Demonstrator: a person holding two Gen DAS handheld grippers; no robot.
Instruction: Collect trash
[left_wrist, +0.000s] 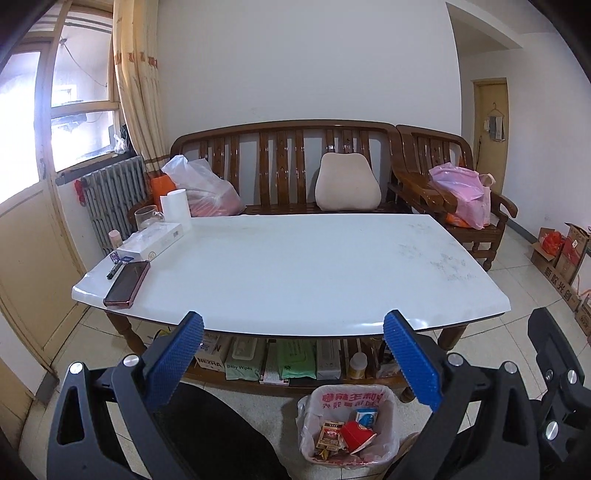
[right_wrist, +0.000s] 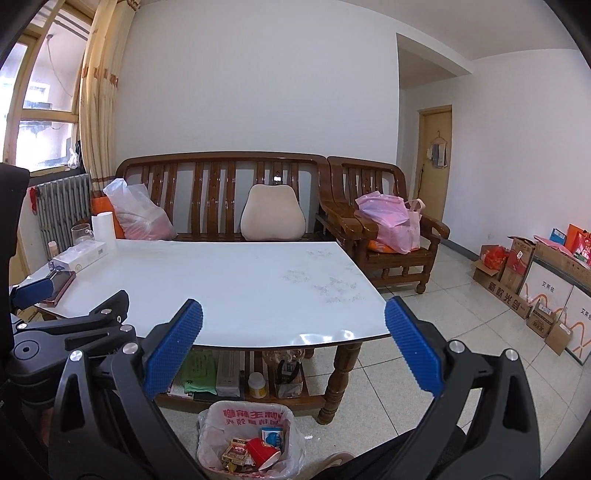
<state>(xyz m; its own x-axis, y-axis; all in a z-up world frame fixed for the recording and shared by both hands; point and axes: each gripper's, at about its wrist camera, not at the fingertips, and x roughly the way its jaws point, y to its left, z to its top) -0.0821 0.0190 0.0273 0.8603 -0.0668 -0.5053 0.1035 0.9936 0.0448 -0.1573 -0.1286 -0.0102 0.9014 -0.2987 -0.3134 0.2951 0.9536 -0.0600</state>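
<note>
A small trash bin (left_wrist: 351, 397) lined with a white printed bag stands on the floor in front of the white table (left_wrist: 295, 266). Inside lie a red paper cup (left_wrist: 356, 435), a cigarette pack (left_wrist: 328, 435) and a blue-white carton (left_wrist: 365, 415). My left gripper (left_wrist: 293, 318) hangs open above the table's near edge, nothing between its blue pads (left_wrist: 173, 362). The right gripper (right_wrist: 293, 306) is open too and empty, above the bin (right_wrist: 251, 413). The left gripper's body (right_wrist: 74, 328) shows at the left of the right wrist view.
At the table's left end lie a phone (left_wrist: 127, 284), a pen (left_wrist: 114, 271), a white box (left_wrist: 151, 245), a glass mug (left_wrist: 146, 218) and a paper roll (left_wrist: 176, 208). Wipes packs fill the lower shelf (left_wrist: 258, 363). A wooden bench (left_wrist: 280, 162) holds bags. Cartons (right_wrist: 524, 284) line the right wall.
</note>
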